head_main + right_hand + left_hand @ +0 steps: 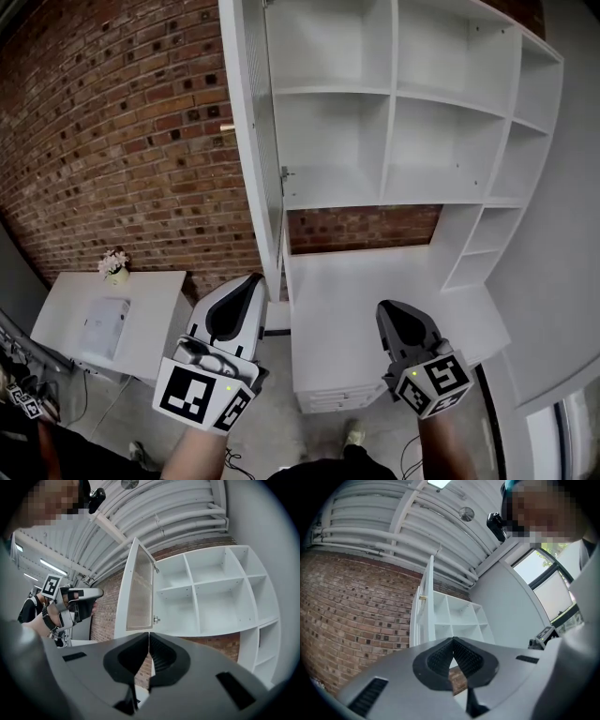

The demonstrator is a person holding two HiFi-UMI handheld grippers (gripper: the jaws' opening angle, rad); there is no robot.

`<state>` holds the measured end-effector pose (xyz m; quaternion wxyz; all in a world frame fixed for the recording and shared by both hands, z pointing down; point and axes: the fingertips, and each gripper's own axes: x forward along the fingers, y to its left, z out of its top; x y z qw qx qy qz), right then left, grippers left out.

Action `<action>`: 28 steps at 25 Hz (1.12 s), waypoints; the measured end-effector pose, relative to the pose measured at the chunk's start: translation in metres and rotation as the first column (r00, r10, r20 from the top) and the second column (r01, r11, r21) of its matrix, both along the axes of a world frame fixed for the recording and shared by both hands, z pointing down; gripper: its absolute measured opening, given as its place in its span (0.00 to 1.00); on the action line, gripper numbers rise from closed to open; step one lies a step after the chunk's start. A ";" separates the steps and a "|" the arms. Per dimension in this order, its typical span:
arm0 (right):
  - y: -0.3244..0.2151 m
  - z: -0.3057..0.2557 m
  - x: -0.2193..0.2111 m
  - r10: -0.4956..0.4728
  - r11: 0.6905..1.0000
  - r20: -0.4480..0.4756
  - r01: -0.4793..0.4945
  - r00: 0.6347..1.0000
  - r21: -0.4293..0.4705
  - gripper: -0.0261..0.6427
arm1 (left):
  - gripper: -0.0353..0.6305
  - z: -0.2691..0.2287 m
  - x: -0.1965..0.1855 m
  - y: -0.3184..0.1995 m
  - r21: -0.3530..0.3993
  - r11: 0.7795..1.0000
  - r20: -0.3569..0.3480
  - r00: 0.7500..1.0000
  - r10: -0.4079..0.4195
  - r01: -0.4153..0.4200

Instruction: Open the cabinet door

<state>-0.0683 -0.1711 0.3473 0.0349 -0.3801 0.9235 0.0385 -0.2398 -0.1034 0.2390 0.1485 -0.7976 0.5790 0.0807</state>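
Head view: we look steeply down past the left gripper [255,279] and right gripper [384,307] at the cabinet [394,94]. Gripper views: we look along each one's jaws from close behind, facing the cabinet. All three share it and its open door [248,141].

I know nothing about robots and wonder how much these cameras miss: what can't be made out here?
Head view: the cabinet door stands nearly edge-on, so its outer face is hidden.
Head view: the top of the cabinet is cut off by the upper edge.
Head view: the white box on the side table is too small to identify.
Left gripper view: the body of the left gripper hides the cabinet's lower part.
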 end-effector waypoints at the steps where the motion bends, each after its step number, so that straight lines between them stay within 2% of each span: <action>1: 0.003 0.001 0.000 -0.002 1.000 -0.004 0.002 1.000 0.000 0.05 | 0.06 0.005 0.001 0.001 -0.009 1.000 -0.006 1.000 0.005 -0.005; 9: 0.014 0.006 0.010 0.031 0.999 -0.023 -0.031 0.999 -0.008 0.05 | 0.06 0.044 0.014 0.007 -0.087 0.995 -0.039 0.999 0.035 -0.038; 18: 0.017 0.025 0.027 0.080 0.996 -0.046 -0.082 0.996 -0.039 0.05 | 0.06 0.107 0.000 0.002 -0.208 0.978 -0.094 0.996 -0.006 -0.014; 28: 0.011 0.041 0.032 0.102 0.993 -0.059 -0.106 0.993 -0.061 0.05 | 0.06 0.137 0.001 -0.005 -0.268 0.963 -0.100 0.995 -0.011 -0.017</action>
